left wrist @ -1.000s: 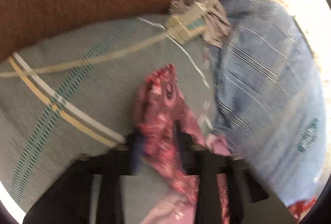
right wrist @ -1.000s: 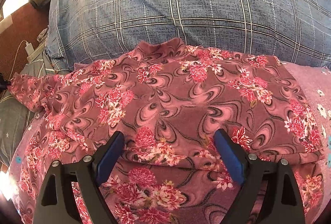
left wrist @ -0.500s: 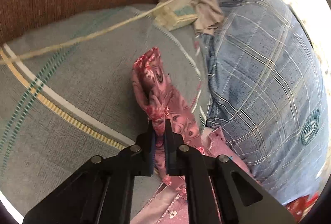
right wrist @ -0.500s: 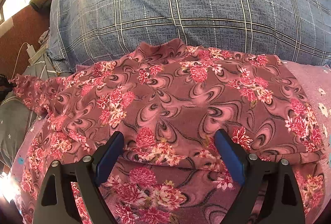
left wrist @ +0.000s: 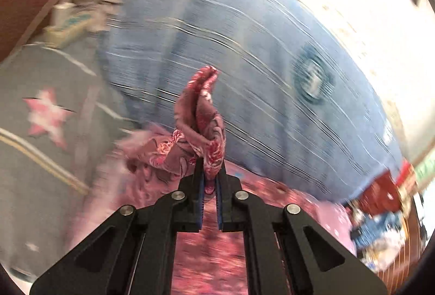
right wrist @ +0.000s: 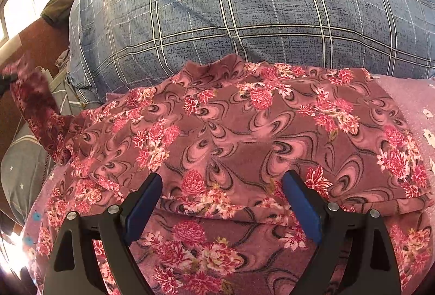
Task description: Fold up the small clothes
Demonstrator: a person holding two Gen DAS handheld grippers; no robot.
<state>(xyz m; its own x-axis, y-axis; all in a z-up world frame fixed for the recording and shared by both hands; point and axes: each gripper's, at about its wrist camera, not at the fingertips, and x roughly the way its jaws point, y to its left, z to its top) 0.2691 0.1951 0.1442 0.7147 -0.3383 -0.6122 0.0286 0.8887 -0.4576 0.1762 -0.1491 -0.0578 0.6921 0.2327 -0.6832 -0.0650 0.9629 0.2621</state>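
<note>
So the left gripper is clamped tight on the sleeve of the floral top, probably to fold it inward. The top lies just below the plaid pillow, while the right gripper hovers over its near hem, jaws wide apart.

Left gripper jaws clamped, right gripper jaws spread wide
</note>
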